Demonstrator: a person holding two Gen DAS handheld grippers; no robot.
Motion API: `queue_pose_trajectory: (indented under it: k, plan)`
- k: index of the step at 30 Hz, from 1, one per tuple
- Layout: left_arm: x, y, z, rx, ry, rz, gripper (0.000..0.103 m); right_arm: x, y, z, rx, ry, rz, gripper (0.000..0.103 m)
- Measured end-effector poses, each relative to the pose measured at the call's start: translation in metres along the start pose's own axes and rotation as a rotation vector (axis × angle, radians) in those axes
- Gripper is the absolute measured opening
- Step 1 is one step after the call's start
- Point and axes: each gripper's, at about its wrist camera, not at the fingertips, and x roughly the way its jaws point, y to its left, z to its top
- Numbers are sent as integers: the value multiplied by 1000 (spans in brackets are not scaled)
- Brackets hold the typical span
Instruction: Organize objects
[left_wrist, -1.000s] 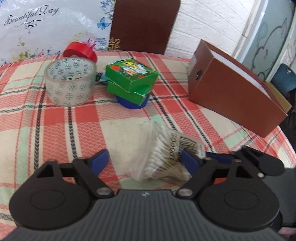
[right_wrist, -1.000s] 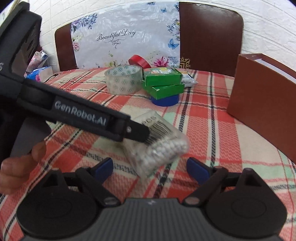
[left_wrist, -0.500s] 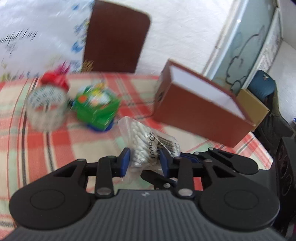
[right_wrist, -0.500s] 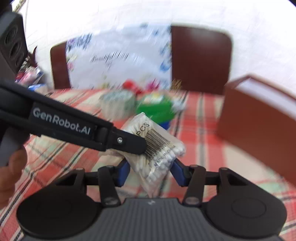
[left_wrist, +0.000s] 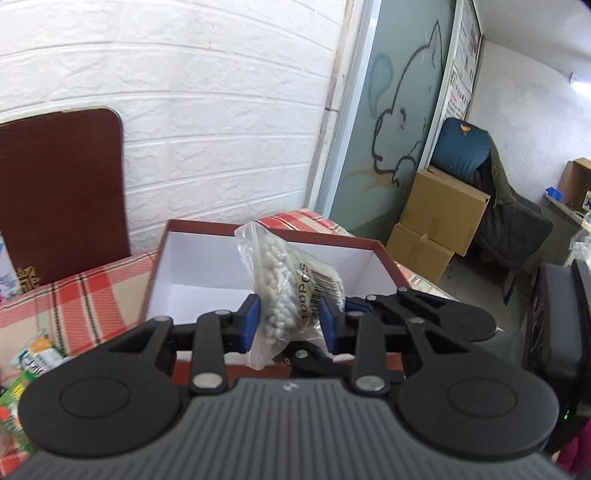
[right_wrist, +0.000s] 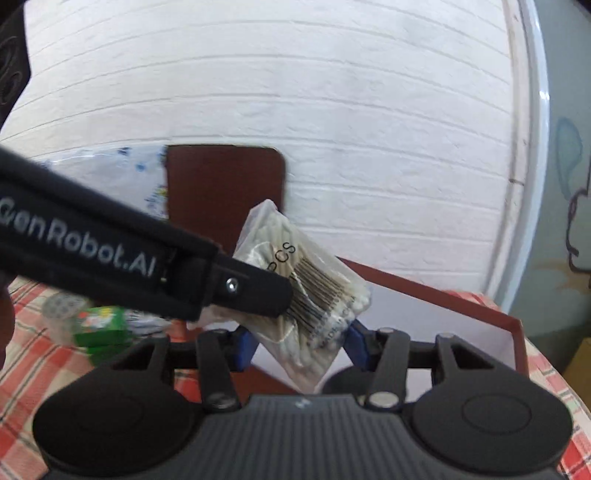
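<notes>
Both my tongs gripped one thing: the clear bag of cotton swabs (left_wrist: 291, 291). My left gripper (left_wrist: 291, 325) had its blue pads (left_wrist: 252, 321) pressed against the bag's sides, jaws narrow, the swab heads bulging up between them. My right gripper (right_wrist: 301, 345) clamped the same bag lower down, its blue pads (right_wrist: 356, 341) set against the plastic on both sides. Both pairs of jaws had just been closing, with the bag between them.

In the right wrist view the left tool's black finger crossed in from the left, its tip lying over the bag's barcode. The bag stood tilted, top corner leaning left, "PCS" legible on its label.

The bag was off the cloth, in the air, in front of the open brown box (left_wrist: 384, 254). In the left view it showed against the box's white interior; whether it hung over the opening or just short of the near wall I could not tell.

The box sat on the red checked tablecloth (left_wrist: 85, 299). Green packets (right_wrist: 101, 326) and a roll of clear tape (right_wrist: 59, 308) lay blurred at left on the cloth. A brown chair back (left_wrist: 59, 192) stood against the white brick wall (left_wrist: 221, 122). Cardboard cartons (left_wrist: 439, 218) were stacked on the floor at right.
</notes>
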Motion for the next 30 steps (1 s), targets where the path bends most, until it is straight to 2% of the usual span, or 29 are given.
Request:
queue_pose_trajectory:
  k: [3,5,6,9,13,17,20,23,27,30]
  plan:
    - [25,0,-3,-13,51,49,40,24,-13,-5,0,53,-28,51]
    - [32,4,-9,-13,82,98,42,35,-16,-10,8,65,-48,70]
    - [29,7,-12,-12,77,103,44,35,-18,-11,22,58,-47,71]
    - [5,10,-18,-15,41,98,47,28,-18,-14,37,34,-39,79]
    - [-48,19,-32,-2,-36,103,50,8,-5,-21,7,-31,-78,79]
    - [-100,49,-76,-24,-17,175,50,-29,17,-33,72,-132,-28,79]
    - [-135,79,-119,-79,27,271,50,-38,39,-42,114,-105,67,79]
    - [-185,119,-162,-189,42,411,50,-29,77,-49,74,-29,154,79]
    - [-273,175,-215,-407,4,643,50,-21,121,-58,35,58,254,79]
    - [-348,215,-250,-550,-42,846,50,-20,150,-59,-11,82,300,79]
